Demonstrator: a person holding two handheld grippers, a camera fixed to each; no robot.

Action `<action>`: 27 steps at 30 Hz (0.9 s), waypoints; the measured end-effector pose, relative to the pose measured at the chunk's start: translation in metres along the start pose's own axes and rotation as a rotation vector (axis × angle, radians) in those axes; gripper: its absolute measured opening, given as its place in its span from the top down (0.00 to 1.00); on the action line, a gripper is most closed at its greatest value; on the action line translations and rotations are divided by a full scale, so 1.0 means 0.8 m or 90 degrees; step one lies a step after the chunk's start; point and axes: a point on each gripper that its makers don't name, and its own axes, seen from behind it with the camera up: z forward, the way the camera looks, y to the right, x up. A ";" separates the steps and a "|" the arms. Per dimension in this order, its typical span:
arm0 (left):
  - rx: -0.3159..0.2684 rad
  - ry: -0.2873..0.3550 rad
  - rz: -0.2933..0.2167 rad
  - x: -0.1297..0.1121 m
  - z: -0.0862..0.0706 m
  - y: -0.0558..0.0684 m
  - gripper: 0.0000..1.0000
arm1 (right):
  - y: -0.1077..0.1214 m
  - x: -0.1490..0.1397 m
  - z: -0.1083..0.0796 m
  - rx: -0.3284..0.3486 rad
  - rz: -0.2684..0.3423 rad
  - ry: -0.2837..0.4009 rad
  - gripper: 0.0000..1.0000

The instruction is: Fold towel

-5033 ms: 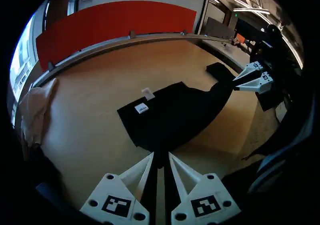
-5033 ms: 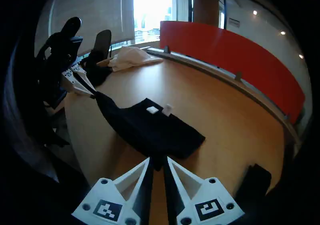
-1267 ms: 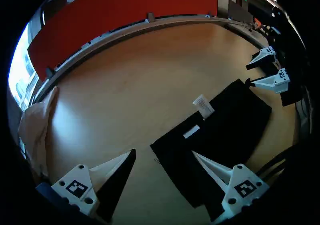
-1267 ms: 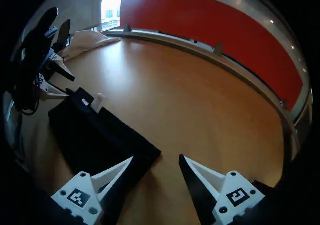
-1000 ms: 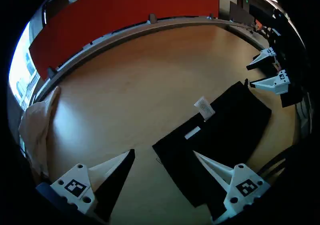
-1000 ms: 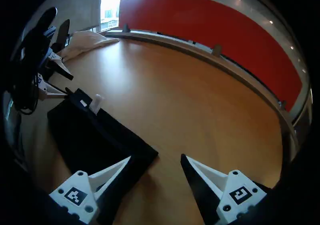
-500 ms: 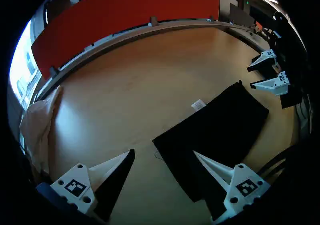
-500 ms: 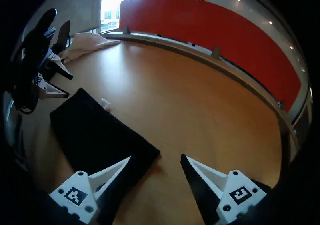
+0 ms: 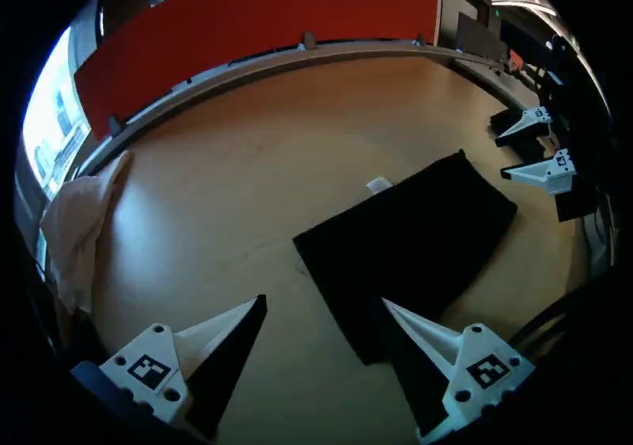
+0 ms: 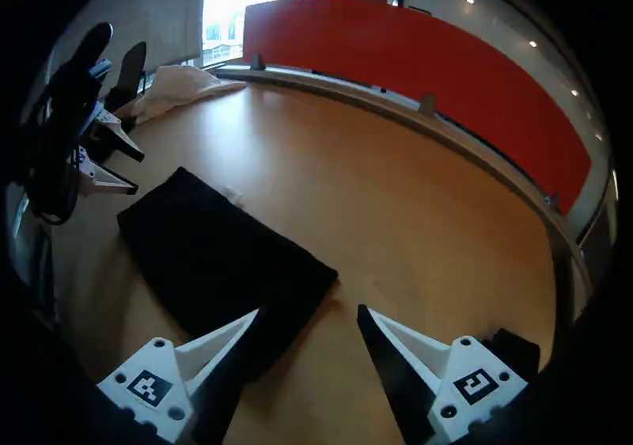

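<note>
Now that the black towel (image 9: 403, 247) has been let go, we see it lying flat on the wooden table (image 9: 261, 152) as a dark folded rectangle, close to the table's near edge and between the two tools. Five seconds ago each gripper was pinched on a corner of the cloth, with the fabric strung up between them. About a second ago the fingers had already sprung apart and a white tag (image 9: 378, 184) sat on top of a narrow upper layer — now that layer has settled, and the tag only peeps out at the far long edge. The left gripper (image 9: 323, 302) hangs with its fingers spread wide and nothing between them, one finger showing over the towel's near corner. The right gripper (image 10: 308, 310) is likewise spread and empty at the other end of the cloth. A pale cloth (image 9: 75, 223) is heaped at the table's left edge, well apart from the towel, below the red partition (image 9: 237, 17). We judge this fold done and the release clean — if a further fold across the length is wanted, regrasping a short end would come next.
</note>
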 end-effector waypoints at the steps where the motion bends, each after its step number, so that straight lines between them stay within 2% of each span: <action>1: -0.001 0.000 -0.003 -0.003 -0.002 0.002 0.03 | -0.002 -0.002 -0.003 0.000 0.001 0.001 0.14; 17: 0.002 -0.007 -0.059 -0.057 -0.037 0.025 0.03 | -0.029 -0.032 -0.040 -0.005 0.015 0.000 0.14; 27: 0.011 -0.013 -0.077 -0.074 -0.043 0.027 0.03 | -0.027 -0.048 -0.043 -0.004 0.016 -0.006 0.14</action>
